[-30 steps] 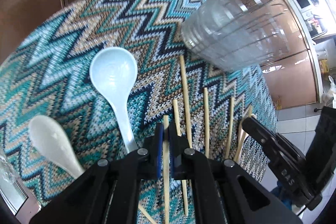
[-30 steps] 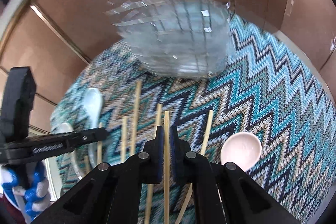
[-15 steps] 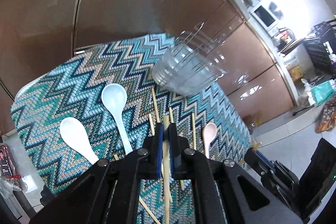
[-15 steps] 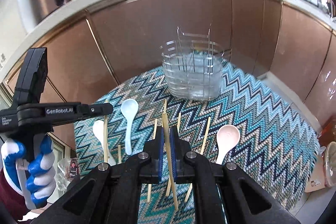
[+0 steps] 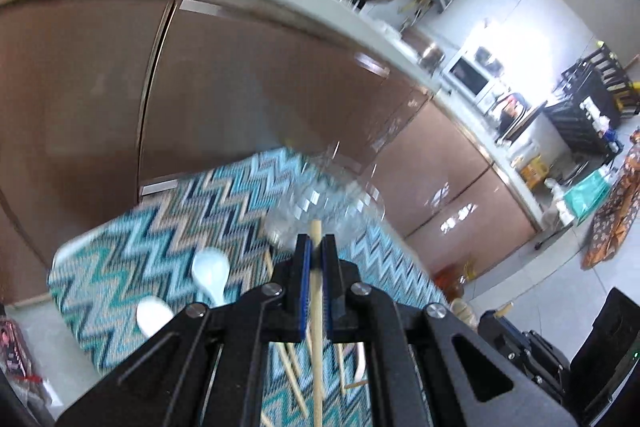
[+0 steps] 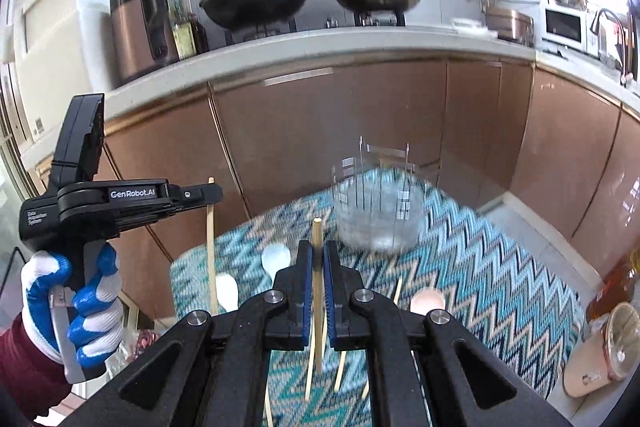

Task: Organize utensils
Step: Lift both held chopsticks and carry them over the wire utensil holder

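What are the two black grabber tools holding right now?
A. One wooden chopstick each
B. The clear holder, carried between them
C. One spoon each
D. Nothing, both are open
A: the right gripper is shut on a chopstick, and the left gripper is shut on its own chopstick, while the spoons lie on the zigzag cloth.

left gripper (image 5: 316,251): clamped on a chopstick (image 5: 317,307), raised | right gripper (image 6: 316,255): clamped on a chopstick (image 6: 317,299), raised

Three spoons (image 6: 275,258) (several chopsticks (image 6: 317,291))
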Motion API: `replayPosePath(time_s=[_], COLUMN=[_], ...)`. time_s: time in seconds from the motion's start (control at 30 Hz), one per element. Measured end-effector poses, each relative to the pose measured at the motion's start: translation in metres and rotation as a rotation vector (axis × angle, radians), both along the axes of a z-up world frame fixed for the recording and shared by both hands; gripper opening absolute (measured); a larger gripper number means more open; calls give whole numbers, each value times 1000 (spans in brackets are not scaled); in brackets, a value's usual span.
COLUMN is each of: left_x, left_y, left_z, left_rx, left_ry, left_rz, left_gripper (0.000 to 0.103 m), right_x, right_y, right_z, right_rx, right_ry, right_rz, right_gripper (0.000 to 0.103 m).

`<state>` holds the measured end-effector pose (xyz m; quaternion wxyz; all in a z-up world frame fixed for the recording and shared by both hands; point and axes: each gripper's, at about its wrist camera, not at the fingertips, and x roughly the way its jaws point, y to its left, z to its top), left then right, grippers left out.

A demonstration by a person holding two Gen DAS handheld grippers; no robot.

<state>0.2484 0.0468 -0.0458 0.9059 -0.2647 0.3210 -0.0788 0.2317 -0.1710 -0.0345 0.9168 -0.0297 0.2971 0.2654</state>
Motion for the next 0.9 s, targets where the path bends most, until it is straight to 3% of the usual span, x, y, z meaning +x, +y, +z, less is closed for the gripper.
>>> replayPosePath(time_s=[0.2, 0.37, 0.43, 0.7, 0.9], left_x=[42, 83, 100, 166, 191], left_y=[0, -16, -22, -50, -68], left_z=[44, 72, 73, 30, -11], left_rx=[1, 81, 95, 218, 289], left_ry=[-149, -313, -344, -377, -377], left_rz=[33, 113, 124, 169, 167], left_gripper=[5, 5, 5, 5, 5], right_x=[34, 70, 90, 170, 194], right_y=[-1, -2, 0, -2, -5], right_z=[38, 58, 57, 2, -45], right_rx=[43, 51, 39, 12, 8], right_ry=[-135, -257, -291, -240, -183], right_rz=[-5, -36, -54, -102, -122], right_gripper=[6, 6, 6, 6, 6])
